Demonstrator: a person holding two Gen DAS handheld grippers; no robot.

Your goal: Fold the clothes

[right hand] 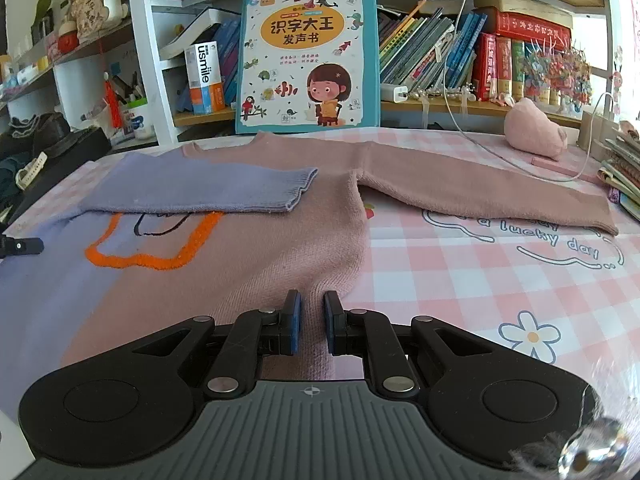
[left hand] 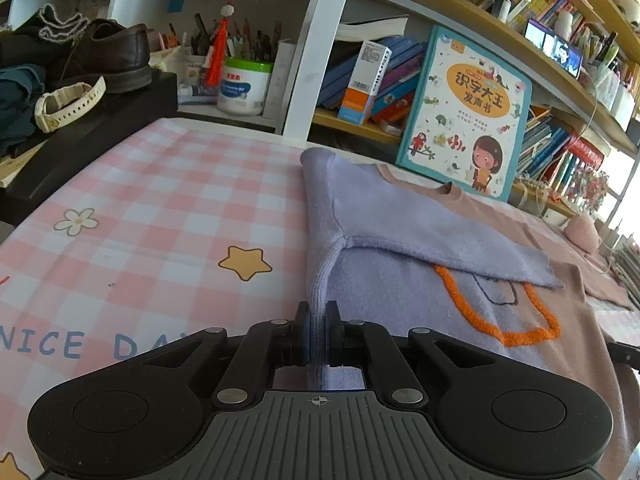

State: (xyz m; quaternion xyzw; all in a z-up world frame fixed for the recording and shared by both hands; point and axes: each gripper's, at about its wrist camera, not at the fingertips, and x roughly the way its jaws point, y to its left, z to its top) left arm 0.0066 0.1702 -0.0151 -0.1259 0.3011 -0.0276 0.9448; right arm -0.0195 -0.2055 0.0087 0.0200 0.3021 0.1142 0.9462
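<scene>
A knit sweater, lilac on its left half and pink on its right, with an orange outline, lies flat on the pink checked tablecloth. Its lilac sleeve is folded across the chest. The pink sleeve stretches out to the right. My left gripper is shut on the lilac side edge of the sweater, and a ridge of fabric runs up from its pads to the armpit. My right gripper is shut on the pink bottom corner, with knit between its blue pads.
A children's book leans on the shelf behind the sweater. A pink plush and a white cable lie at the back right, beside stacked books. A brown shoe and a watch sit on a black box at the left.
</scene>
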